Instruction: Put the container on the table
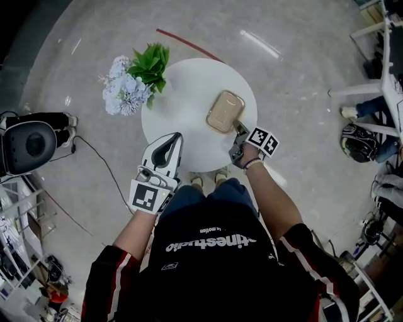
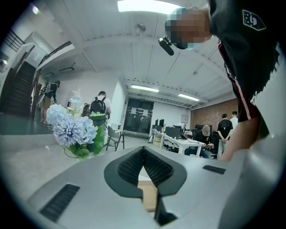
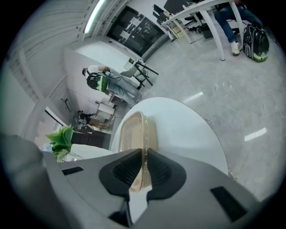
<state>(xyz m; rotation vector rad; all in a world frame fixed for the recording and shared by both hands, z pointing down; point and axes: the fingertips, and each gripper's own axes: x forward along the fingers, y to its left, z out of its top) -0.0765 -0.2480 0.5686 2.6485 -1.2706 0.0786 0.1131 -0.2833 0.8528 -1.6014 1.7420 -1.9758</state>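
container (image 1: pixel 225 111), a tan rounded-rectangle plastic tub with a lipped rim, is over the smooth round white surface (image 1: pixel 182 107). right gripper (image 1: pixel 240 131) angles downward, clamped on its rim. left gripper (image 1: pixel 177 137) points level, jaws together.

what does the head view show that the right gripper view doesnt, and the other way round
Only the head view: the left claw at the near edge of the round white table, the person's black shirt, and the whole tan container from above.
Only the right gripper view: close up, the right claw shut on the container's rim, plus a desk and a person standing far off.
Both: the table, the container, the right claw and the green leaves.
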